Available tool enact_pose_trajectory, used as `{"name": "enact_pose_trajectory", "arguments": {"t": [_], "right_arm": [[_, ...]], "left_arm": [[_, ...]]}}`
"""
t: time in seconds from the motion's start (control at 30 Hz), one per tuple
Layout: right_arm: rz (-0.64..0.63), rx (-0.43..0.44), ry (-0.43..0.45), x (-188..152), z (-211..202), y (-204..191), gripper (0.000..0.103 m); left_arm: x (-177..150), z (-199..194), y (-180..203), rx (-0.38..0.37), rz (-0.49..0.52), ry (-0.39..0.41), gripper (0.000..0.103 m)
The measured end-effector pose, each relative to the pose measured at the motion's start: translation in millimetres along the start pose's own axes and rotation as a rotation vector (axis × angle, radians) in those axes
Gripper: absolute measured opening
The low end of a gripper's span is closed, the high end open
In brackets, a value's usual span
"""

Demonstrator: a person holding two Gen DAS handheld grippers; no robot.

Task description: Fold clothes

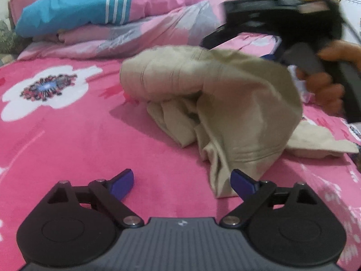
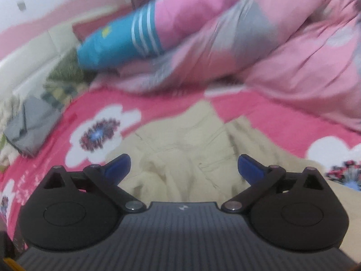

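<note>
A crumpled beige garment (image 1: 225,103) lies bunched in a heap on the pink flowered bedsheet (image 1: 67,140). My left gripper (image 1: 182,180) is open just above the sheet, its right blue pad (image 1: 242,181) next to the garment's near edge, with nothing between the pads. In the right wrist view, my right gripper (image 2: 183,166) hovers open over the same beige garment (image 2: 191,140), and its pads do not press on the cloth. A person's hand (image 1: 325,85) holds that right gripper's black body at the upper right of the left wrist view, behind the heap.
A rolled pink and grey quilt (image 1: 158,29) with a blue white-striped cloth (image 1: 79,11) on it lies across the back of the bed. A folded grey item (image 2: 27,126) sits at the bed's left edge. A white flower print (image 1: 45,90) marks the sheet to the left.
</note>
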State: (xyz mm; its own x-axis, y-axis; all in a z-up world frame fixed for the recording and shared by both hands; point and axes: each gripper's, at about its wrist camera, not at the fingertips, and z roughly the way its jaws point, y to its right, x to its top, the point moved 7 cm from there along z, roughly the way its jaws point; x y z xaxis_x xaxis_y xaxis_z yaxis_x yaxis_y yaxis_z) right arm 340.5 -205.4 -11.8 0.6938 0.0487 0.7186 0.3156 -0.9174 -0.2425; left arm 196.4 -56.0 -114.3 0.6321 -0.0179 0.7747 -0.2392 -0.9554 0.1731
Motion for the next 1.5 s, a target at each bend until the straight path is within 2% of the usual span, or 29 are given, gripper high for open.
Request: {"name": "enact_pose_trajectory", "arguments": {"t": [0.13,0.2,0.23,0.3,0.4,0.6,0.7,0.8,0.93,1.03,1.13,1.23,1.37,1.43,1.5], "right_arm": [[0.017,-0.028,-0.111,-12,51,6,0.100],[0.048,-0.003,-0.133,-24,60,6,0.080],[0.061,-0.001,-0.128,-28,57,6,0.056],[0.082,0.006,-0.102,-34,45,5,0.032],[0.098,0.055,-0.056,-41,17,-1,0.023],[0.053,0.132,0.046,-75,-49,-31,0.020],[0.045,0.139,0.080,-107,-77,-41,0.020],[0.084,0.178,0.099,-149,-99,-49,0.019],[0.173,0.232,0.138,-197,-124,-55,0.019],[0.241,0.241,0.160,-227,-138,-54,0.019],[0.269,0.235,0.168,-250,-150,-53,0.019],[0.273,0.231,0.182,-260,-166,-48,0.021],[0.319,0.221,0.205,-264,-193,-34,0.027],[0.360,0.212,0.244,-263,-211,-19,0.031],[0.397,0.218,0.282,-254,-223,-3,0.042]], "left_arm": [[-1,-3,-2,-0.029,-0.003,0.016,0.096],[1,-8,-8,-0.034,-0.027,0.030,0.092],[2,-11,-11,-0.036,-0.041,0.039,0.090],[4,-19,-19,-0.035,-0.072,0.060,0.089],[12,-35,-35,-0.025,-0.128,0.104,0.087],[32,-76,-60,-0.010,-0.198,0.198,0.086],[39,-91,-59,-0.058,-0.205,0.214,0.086],[40,-98,-43,-0.143,-0.187,0.193,0.087],[32,-105,-4,-0.250,-0.081,0.136,0.087],[18,-109,27,-0.270,0.027,0.103,0.087],[1,-107,45,-0.278,0.088,0.067,0.088],[-12,-109,52,-0.308,0.079,0.041,0.087],[-23,-114,52,-0.311,0.088,0.018,0.086],[-28,-119,52,-0.322,0.097,0.012,0.086],[-33,-122,52,-0.319,0.113,0.015,0.085]]}}
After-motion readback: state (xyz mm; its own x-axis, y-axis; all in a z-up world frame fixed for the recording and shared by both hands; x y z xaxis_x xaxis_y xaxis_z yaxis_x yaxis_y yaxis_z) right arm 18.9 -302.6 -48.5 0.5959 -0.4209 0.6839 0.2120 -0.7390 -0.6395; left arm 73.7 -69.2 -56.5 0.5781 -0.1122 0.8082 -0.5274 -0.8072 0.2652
